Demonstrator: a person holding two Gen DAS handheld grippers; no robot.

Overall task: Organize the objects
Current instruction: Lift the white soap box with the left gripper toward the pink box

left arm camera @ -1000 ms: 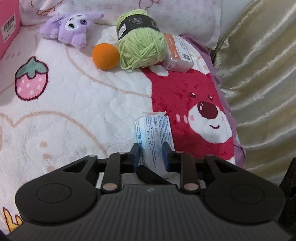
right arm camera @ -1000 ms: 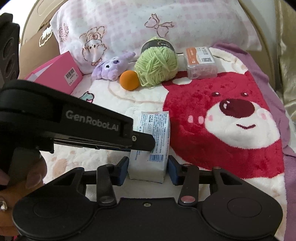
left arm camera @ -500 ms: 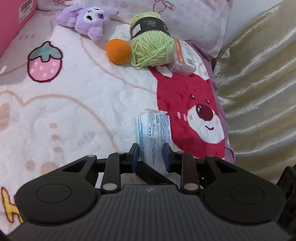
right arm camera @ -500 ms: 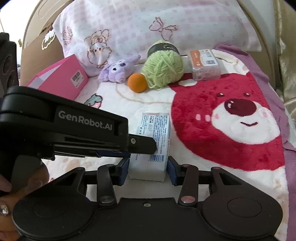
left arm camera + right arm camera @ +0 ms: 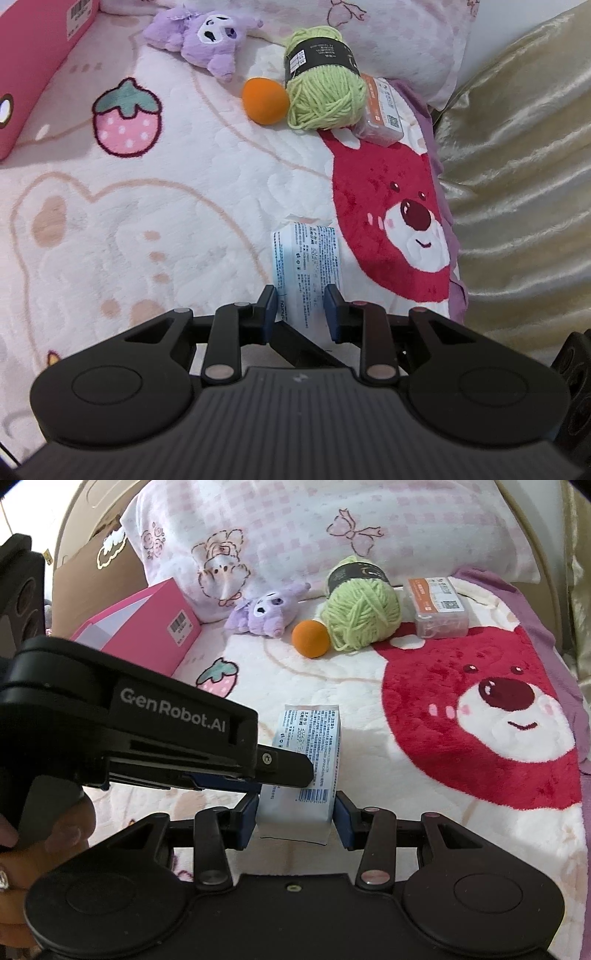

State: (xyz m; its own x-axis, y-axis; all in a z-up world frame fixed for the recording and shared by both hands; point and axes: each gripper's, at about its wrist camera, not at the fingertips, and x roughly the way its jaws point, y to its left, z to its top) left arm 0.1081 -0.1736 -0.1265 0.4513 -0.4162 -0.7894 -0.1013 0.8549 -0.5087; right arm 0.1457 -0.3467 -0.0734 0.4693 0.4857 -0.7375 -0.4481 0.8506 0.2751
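Observation:
A white and blue printed packet (image 5: 306, 258) is held a little above the plush blanket (image 5: 177, 206) by both grippers. My left gripper (image 5: 300, 312) is shut on its near end, with a blue pad against each side. In the right wrist view my right gripper (image 5: 295, 821) is shut on the barcode end of the same packet (image 5: 310, 746). The left gripper's finger (image 5: 286, 764) reaches in from the left across the packet's side. A person's hand (image 5: 44, 834) holds the left gripper's handle.
At the head of the bed lie a purple plush toy (image 5: 207, 35), an orange ball (image 5: 264, 99), a green yarn ball (image 5: 323, 96) and a clear box with an orange label (image 5: 380, 110). A pink box (image 5: 147, 627) stands at the left, a pillow (image 5: 314, 528) behind. Gold fabric (image 5: 517, 166) borders the right.
Both grippers have risen and drawn back with the packet between them, so more of the blanket shows. The left jaws have narrowed onto the packet.

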